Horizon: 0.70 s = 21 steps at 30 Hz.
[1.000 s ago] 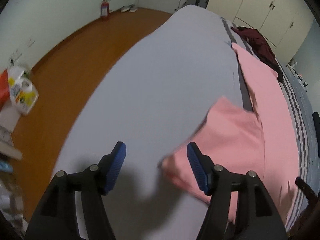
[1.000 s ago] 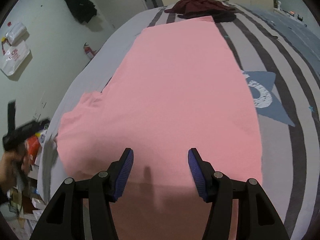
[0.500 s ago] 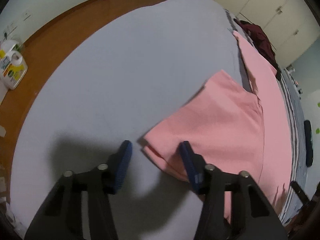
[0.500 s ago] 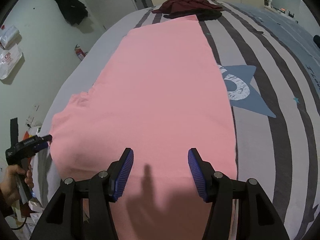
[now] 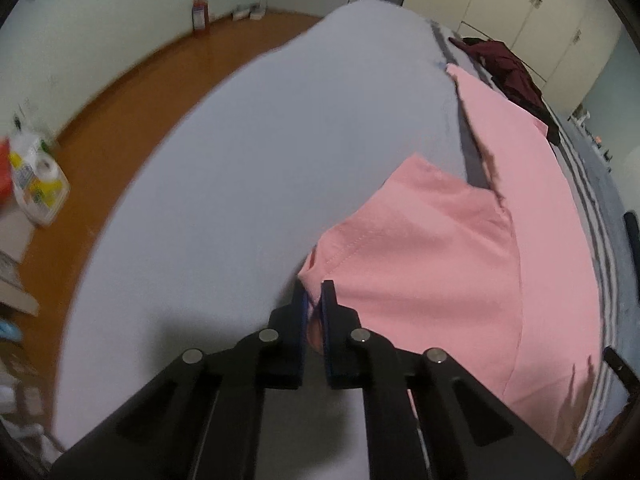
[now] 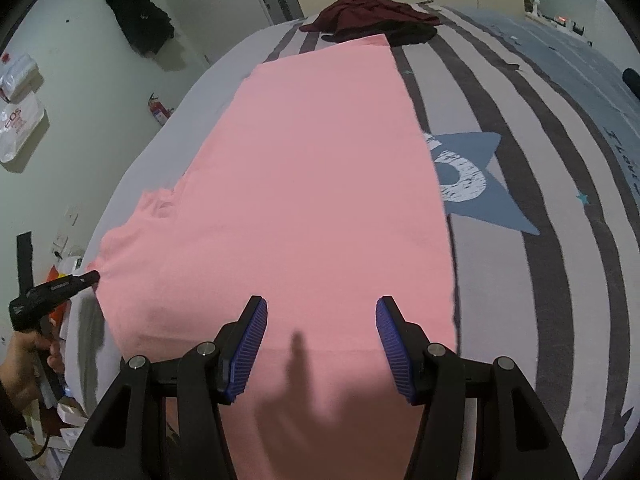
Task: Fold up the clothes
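A pink T-shirt (image 6: 312, 180) lies flat along the bed, and its one sleeve (image 5: 420, 260) spreads onto the grey sheet. My left gripper (image 5: 314, 286) is shut on that sleeve's hemmed corner, with pink cloth pinched between the blue pads. The right wrist view shows this same left gripper (image 6: 56, 292) at the shirt's left edge, gripped by a hand (image 6: 20, 352). Low over the near end of the shirt, my right gripper (image 6: 320, 312) stands open, with nothing between its fingers.
A dark red garment (image 6: 368, 12) lies bunched at the far end of the bed. The striped cover (image 6: 540, 160) with a blue star runs along the right. To the left, past the grey sheet (image 5: 260, 160), are wooden floor (image 5: 120, 100) and bottles (image 5: 36, 184).
My left gripper moved right to the sleeve corner and closed on it. The right gripper stayed open and drifted slightly over the shirt.
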Each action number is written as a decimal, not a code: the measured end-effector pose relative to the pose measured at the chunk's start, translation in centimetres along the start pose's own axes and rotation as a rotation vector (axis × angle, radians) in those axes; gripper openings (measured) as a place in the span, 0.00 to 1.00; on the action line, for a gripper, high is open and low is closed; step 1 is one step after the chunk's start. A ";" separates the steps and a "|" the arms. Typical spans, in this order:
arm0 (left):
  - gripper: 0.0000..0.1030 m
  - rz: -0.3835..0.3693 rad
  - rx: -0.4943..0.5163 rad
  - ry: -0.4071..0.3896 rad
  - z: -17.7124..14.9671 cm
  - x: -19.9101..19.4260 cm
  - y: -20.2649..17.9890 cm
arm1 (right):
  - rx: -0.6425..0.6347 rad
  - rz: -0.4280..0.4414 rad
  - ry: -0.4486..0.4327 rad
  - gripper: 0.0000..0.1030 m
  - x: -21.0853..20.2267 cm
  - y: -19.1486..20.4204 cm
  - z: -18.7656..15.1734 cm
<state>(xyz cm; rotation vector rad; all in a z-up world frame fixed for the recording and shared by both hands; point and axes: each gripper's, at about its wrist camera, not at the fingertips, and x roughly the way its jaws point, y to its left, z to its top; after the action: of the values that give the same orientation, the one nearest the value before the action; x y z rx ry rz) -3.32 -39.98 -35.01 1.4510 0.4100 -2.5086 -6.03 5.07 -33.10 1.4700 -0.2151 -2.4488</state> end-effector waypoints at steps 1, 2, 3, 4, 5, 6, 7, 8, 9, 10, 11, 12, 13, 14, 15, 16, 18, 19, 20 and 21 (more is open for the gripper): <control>0.05 0.016 0.021 -0.025 0.2 -1.2 -0.7 | -0.001 -0.003 -0.003 0.51 -0.2 -0.2 0.1; 0.05 0.026 0.050 -0.050 0.1 -2.6 -1.5 | -0.004 -0.007 -0.006 0.51 -0.4 -0.5 0.2; 0.04 0.035 0.080 -0.074 0.1 -3.9 -2.3 | -0.007 -0.011 -0.009 0.51 -0.6 -0.7 0.3; 0.04 0.034 0.103 -0.091 0.3 -4.6 -3.4 | -0.010 -0.014 -0.013 0.51 -0.8 -1.1 0.4; 0.04 0.027 0.127 -0.108 0.6 -5.4 -4.7 | -0.012 -0.014 -0.015 0.51 -1.0 -1.4 0.6; 0.04 0.015 0.157 -0.120 0.8 -6.0 -6.8 | -0.013 -0.014 -0.017 0.51 -1.3 -1.7 0.7; 0.04 0.003 0.186 -0.131 0.9 -6.5 -8.8 | -0.016 -0.016 -0.019 0.51 -1.5 -2.1 1.0; 0.04 -0.014 0.205 -0.138 0.6 -7.1 -10.3 | -0.019 -0.019 -0.020 0.51 -1.9 -2.6 1.2; 0.04 -0.038 0.224 -0.131 0.1 -7.2 -12.1 | -0.019 -0.019 -0.022 0.51 -2.2 -3.1 1.4; 0.04 -0.062 0.244 -0.123 -0.5 -7.2 -13.9 | -0.017 -0.018 -0.024 0.51 -2.5 -3.5 1.7; 0.04 -0.086 0.264 -0.116 -1.0 -7.2 -15.7 | -0.013 -0.018 -0.027 0.51 -2.9 -4.1 1.9; 0.04 -0.110 0.283 -0.108 -1.5 -7.2 -17.5 | -0.010 -0.020 -0.029 0.51 -3.2 -4.7 2.2; 0.04 -0.133 0.302 -0.099 -2.1 -7.2 -19.2 | -0.009 -0.022 -0.029 0.51 -3.5 -5.2 2.3; 0.04 -0.148 0.309 -0.072 -2.6 -6.1 -20.8 | -0.009 -0.024 -0.028 0.51 -3.7 -5.7 2.5; 0.05 -0.154 0.325 -0.029 -3.3 -4.6 -22.4 | -0.009 -0.026 -0.027 0.51 -3.9 -6.2 2.7; 0.05 -0.160 0.341 0.013 -4.0 -3.2 -23.9 | -0.010 -0.028 -0.026 0.51 -4.1 -6.7 2.9; 0.05 -0.187 0.337 0.089 -5.3 -1.3 -25.6 | -0.014 -0.031 -0.021 0.51 -4.2 -7.4 3.0; 0.06 -0.218 0.312 0.122 -6.0 -1.0 -25.8 | -0.015 -0.034 -0.018 0.51 -4.1 -7.6 3.0; 0.09 -0.240 0.297 0.144 -6.4 -0.9 -26.0 | -0.016 -0.034 -0.016 0.51 -4.0 -7.8 3.0; 0.15 -0.271 0.298 0.149 -6.7 -1.1 -26.0 | -0.017 -0.034 -0.013 0.51 -3.8 -7.9 2.9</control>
<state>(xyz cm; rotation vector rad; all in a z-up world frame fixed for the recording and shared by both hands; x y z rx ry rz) -5.66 -13.19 -33.81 1.8105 0.2820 -2.7778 -8.16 13.73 -30.59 1.4624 -0.1731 -2.4817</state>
